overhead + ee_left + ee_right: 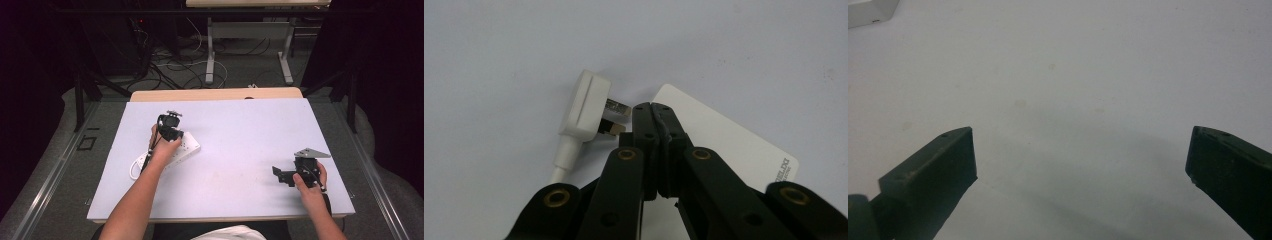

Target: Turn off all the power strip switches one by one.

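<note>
My left tongs (651, 107) are pressed fully together with nothing between them, their tips poised over the near end of a white power strip (724, 145) and just beside its white plug (586, 107), which lies loose on the table with its metal prongs pointing toward the tongs. My right tongs (1080, 160) are spread wide and empty, hovering low above bare table well apart from the strip. From above, the power strip (187, 147) lies left of centre on the table (240, 130), its white cord (136, 165) looped toward me beside my left forearm, with my left tongs (170, 131) over it and my right tongs (280, 175) near the front right. I judge the work barely begun: the plug is not gripped and not seated in any socket, so grasping it and pushing it home remain. The table is a plain pale lavender sheet on a wooden top, faintly stained. Beyond it sit a grey floor, tangled cables, a second table's metal legs and dark curtained sides.
</note>
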Demonstrator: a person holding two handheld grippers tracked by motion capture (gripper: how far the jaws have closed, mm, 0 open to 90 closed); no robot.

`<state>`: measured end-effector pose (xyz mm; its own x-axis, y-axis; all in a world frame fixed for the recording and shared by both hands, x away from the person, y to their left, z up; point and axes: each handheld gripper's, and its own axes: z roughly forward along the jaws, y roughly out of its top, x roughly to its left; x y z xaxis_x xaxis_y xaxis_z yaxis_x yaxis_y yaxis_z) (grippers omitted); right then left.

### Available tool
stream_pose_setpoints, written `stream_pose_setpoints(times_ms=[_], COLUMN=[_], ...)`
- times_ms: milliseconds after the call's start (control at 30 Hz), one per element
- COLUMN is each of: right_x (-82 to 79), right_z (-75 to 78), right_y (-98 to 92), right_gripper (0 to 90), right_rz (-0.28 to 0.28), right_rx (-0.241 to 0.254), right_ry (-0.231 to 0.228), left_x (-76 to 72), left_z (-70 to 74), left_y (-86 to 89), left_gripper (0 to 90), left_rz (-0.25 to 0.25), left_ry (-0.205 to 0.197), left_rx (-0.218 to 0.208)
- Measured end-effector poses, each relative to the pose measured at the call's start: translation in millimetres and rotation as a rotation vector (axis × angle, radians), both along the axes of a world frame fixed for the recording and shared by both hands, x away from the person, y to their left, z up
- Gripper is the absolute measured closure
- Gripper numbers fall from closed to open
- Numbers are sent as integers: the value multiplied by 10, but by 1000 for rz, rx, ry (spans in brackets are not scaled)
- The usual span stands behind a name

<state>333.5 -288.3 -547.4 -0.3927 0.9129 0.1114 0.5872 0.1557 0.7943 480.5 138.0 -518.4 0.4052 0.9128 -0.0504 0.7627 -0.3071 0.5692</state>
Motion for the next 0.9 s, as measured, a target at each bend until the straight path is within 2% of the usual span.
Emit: stream_pose_setpoints(times_ms=[400, 667, 767, 800, 833, 900], right_x=[-19, -21, -17, -18, -20, -22], right_z=[9, 12, 9, 9, 11, 14], right_y=[-6, -5, -8, -6, -12, -10], right_gripper=[0, 0, 0, 0, 0, 0], right_rz=[-9, -10, -9, -10, -5, -9], right_rx=[6, 4, -5, -3, -1, 3], right_ry=[2, -2, -8, -8, -8, -4], left_x=[2, -2, 0, -5, 3, 1], left_z=[-1, -1, -9, -15, -19, -25], left_y=[13, 8, 7, 2, 10, -1], left_gripper=[899, 899, 900, 900, 900, 900], left_rz=[-1, -4, -14, 0, -16, -7], left_ry=[-1, 0, -8, -3, 0, -5], left_rx=[1, 10, 25, 17, 27, 22])
